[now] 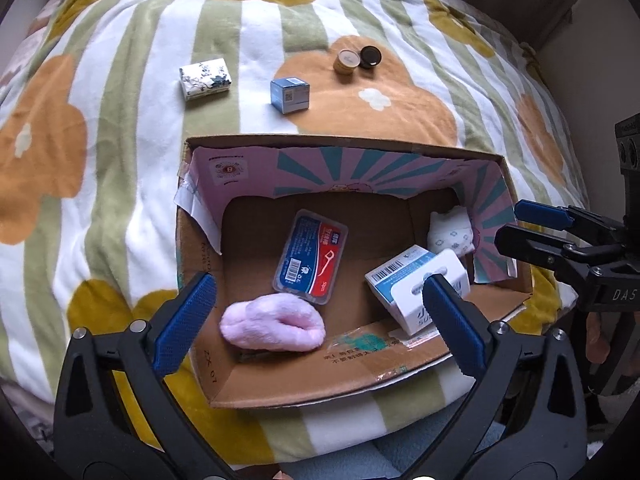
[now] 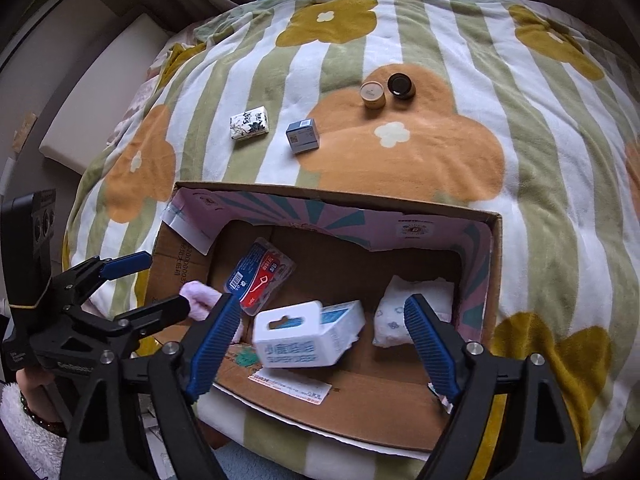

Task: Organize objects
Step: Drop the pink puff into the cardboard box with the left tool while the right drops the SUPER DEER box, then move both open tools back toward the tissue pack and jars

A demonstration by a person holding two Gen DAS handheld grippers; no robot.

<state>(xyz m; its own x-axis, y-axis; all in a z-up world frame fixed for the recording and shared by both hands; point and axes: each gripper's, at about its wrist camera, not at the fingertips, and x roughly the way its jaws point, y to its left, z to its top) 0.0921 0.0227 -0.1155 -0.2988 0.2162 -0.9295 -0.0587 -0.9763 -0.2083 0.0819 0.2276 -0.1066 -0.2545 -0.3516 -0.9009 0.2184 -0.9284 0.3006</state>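
Note:
An open cardboard box (image 1: 280, 380) (image 2: 360, 412) sits on the bed. Inside lie a floss-pick pack (image 1: 310, 256) (image 2: 258, 274), a pink fluffy cloth (image 1: 274, 322) (image 2: 196, 300), a white and blue carton (image 1: 416, 284) (image 2: 308, 334) and a white patterned packet (image 1: 450, 234) (image 2: 400, 320). My left gripper (image 1: 320, 316) is open and empty over the box's near side. My right gripper (image 2: 320, 344) is open and empty above the carton. Each gripper shows in the other's view: the right (image 1: 532, 228), the left (image 2: 140, 284).
On the striped flower blanket (image 1: 120, 160) beyond the box lie a floral white box (image 1: 205, 77) (image 2: 249, 123), a small blue cube box (image 1: 289, 95) (image 2: 303, 136), a tan round jar (image 1: 346, 61) (image 2: 373, 95) and a dark round jar (image 1: 370, 56) (image 2: 401, 86).

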